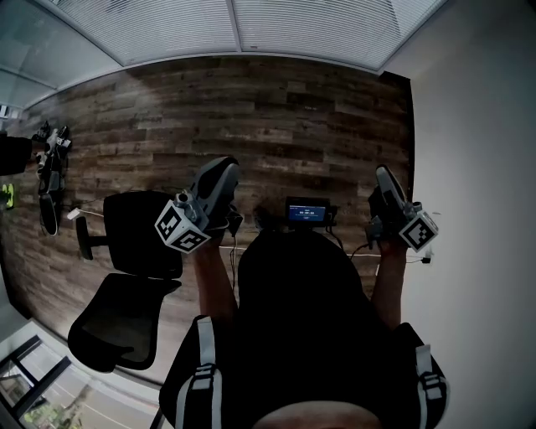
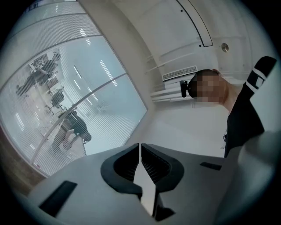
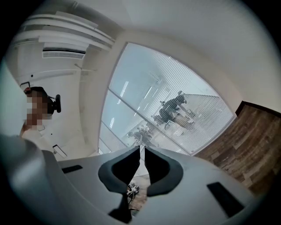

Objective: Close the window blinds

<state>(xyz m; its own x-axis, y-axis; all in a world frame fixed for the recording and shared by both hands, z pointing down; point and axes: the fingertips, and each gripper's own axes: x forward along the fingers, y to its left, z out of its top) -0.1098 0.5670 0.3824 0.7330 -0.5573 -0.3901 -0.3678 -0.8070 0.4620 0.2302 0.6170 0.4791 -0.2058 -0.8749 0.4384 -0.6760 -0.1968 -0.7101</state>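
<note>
Over a wood floor (image 1: 276, 109), fingers of left gripper (image 1: 224, 167) and right gripper (image 1: 383, 174) are pressed together. People (image 3: 173, 107) beyond the 12 o'clock blinds (image 1: 167, 29) are shown only in gripper views.

Seen from above, a person in a dark top holds the left gripper (image 1: 224, 170) and the right gripper (image 1: 384, 177) out over a wooden floor (image 1: 293, 117), one on each side of a small lit screen (image 1: 307, 211). The blinds (image 1: 167, 25) run across the top edge. A black chair (image 1: 126, 276) stands just left of the left gripper. A white wall (image 1: 477, 126) fills the right side, and dark gear (image 1: 48, 172) lies on the floor at far left.
</note>
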